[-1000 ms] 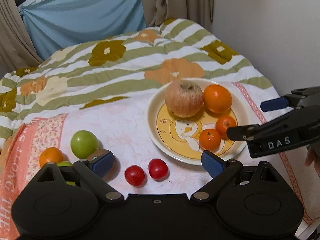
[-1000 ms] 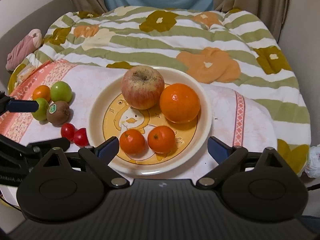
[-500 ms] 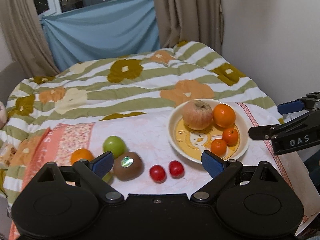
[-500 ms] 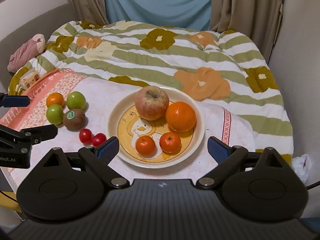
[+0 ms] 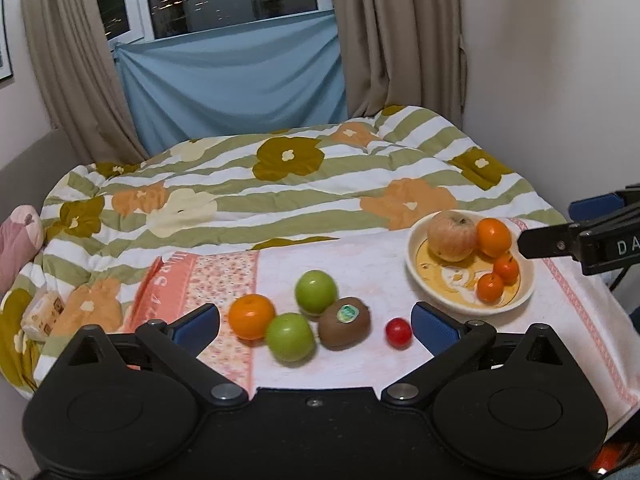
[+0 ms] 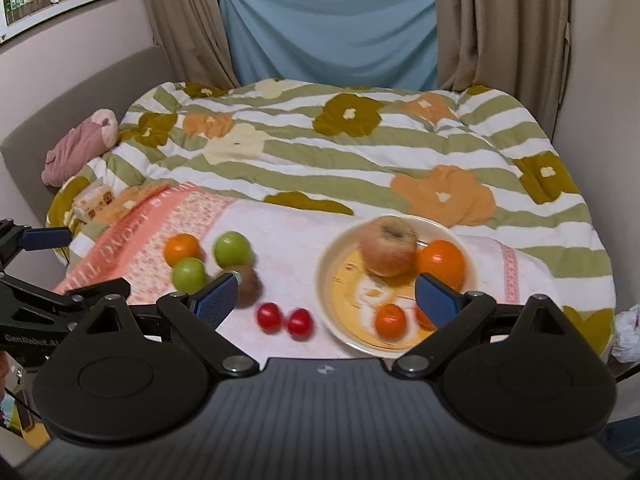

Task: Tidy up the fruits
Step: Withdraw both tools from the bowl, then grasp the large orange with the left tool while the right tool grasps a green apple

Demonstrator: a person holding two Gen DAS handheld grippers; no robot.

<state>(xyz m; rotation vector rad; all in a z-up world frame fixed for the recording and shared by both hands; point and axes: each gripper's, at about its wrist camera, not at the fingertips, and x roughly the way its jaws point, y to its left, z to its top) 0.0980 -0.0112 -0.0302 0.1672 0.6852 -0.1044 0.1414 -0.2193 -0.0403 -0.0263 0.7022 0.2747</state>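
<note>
Beside the plate [image 5: 416, 276], on the pink towel [image 5: 352, 264], lie the loose fruits: a kiwi [image 5: 345, 323], two green apples [image 5: 316, 290], a small orange [image 5: 251, 317] and cherry tomatoes [image 6: 269, 317], all to the plate's left. Inside the plate sit a large apple [image 5: 452, 236], a big orange [image 5: 494, 237] and two little oranges [image 5: 490, 286].

Both tongs hover above the bed, clear of every fruit. The left gripper [image 5: 314, 322] has just been opening its jaws and now stands spread wide with nothing between them; the right gripper [image 6: 326, 300] is likewise spread wide and empty.

The step in hand looks like choosing the next fruit to carry to the plate. To do it well, the left tongs should come down over one fruit at the edge of the cluster, such as the kiwi nearest the plate, with the jaws straddling it squarely. Closing gently would avoid nudging its neighbours, which touch and could roll on the soft bedding.
</note>
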